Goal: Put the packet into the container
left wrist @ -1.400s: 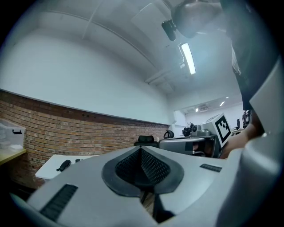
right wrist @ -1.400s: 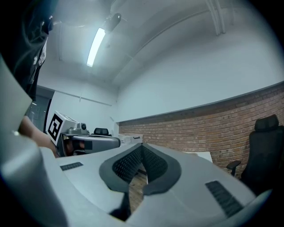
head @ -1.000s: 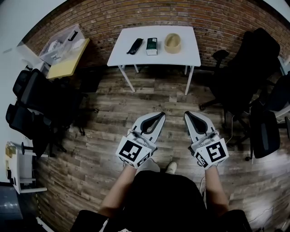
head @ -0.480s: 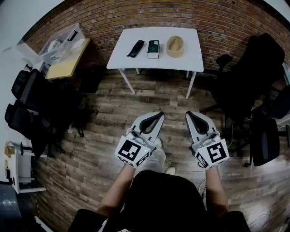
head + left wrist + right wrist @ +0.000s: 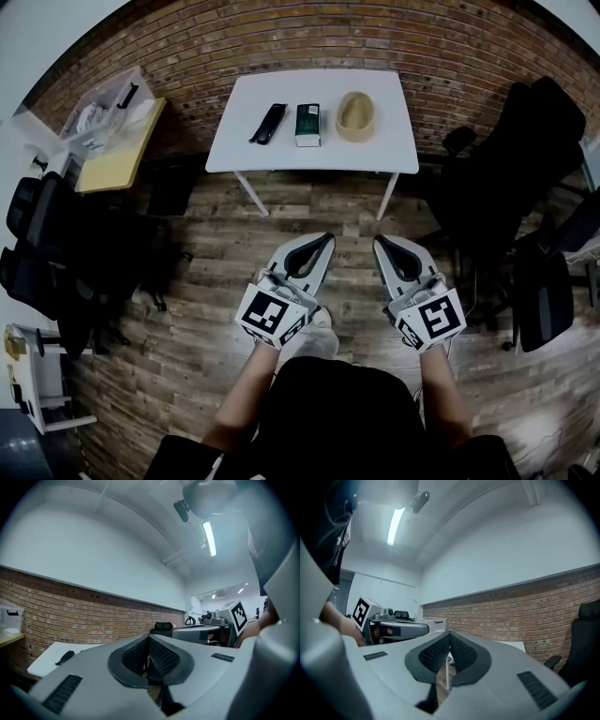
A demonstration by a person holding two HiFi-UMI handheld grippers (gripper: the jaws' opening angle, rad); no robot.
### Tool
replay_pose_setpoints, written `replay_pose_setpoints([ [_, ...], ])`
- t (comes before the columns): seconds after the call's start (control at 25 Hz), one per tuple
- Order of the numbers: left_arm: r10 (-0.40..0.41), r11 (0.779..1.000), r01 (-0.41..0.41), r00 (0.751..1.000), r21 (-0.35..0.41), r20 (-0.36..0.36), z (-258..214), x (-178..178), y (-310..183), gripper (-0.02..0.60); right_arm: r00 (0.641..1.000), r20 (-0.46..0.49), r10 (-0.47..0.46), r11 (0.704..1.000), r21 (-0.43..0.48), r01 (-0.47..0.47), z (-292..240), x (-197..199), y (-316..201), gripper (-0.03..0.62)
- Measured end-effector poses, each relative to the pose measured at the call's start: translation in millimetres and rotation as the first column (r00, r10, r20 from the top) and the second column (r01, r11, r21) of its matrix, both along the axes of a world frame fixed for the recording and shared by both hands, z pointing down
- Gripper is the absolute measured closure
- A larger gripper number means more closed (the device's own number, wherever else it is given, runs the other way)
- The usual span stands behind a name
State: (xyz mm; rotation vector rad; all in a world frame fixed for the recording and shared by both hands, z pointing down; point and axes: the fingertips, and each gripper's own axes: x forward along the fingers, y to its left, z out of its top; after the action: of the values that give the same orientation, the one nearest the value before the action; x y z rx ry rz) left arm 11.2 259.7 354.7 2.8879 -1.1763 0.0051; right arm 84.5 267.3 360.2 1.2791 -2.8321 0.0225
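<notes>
- The packet [image 5: 307,125], a small dark green box, lies on the white desk [image 5: 375,155] in the upper middle of the head view, near the desk's centre.
- The container [image 5: 355,115], a tan bowl, stands just beside the packet, to its right in the frame; the two do not touch.
- A long black item [image 5: 268,123] lies to the packet's left, slanted, with a gap between them.
- The desk stands against a brick wall [image 5: 281,37] that runs along the top of the frame.
- The left claw [image 5: 324,240] is in the lower middle of the frame, over the wooden floor [image 5: 206,281], well apart from the desk. It is pressed together: in its own view the ribbed pads meet at the tips with nothing between them.
- The right claw [image 5: 381,242] is beside it, to the right in the frame, likewise pressed together and empty in its own view.
- Both claws point toward the desk, held out level from the person's arms.
- A black chair [image 5: 525,141] stands at the right of the frame.
- A yellow desk [image 5: 111,169] with a clear bin [image 5: 98,108] on it is at the upper left.
</notes>
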Motion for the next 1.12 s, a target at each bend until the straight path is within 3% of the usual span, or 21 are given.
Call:
replay_pose_setpoints([
  [0.44,0.045,0.999,-0.045,0.999,-0.011,-0.016,-0.3,-25.1,-74.7,0.575,0.998,-0.034,0.053,0.999,0.004,-0.052,-5.1,-20.6,-72.3,0.589],
  [1.12,0.02,0.999,-0.022,0.999,-0.043,-0.033,8.8,-67.0,-166.1,0.576,0.994,-0.062,0.094,0.995,-0.01,-0.095,-0.7,-50.7,-159.9,0.589],
])
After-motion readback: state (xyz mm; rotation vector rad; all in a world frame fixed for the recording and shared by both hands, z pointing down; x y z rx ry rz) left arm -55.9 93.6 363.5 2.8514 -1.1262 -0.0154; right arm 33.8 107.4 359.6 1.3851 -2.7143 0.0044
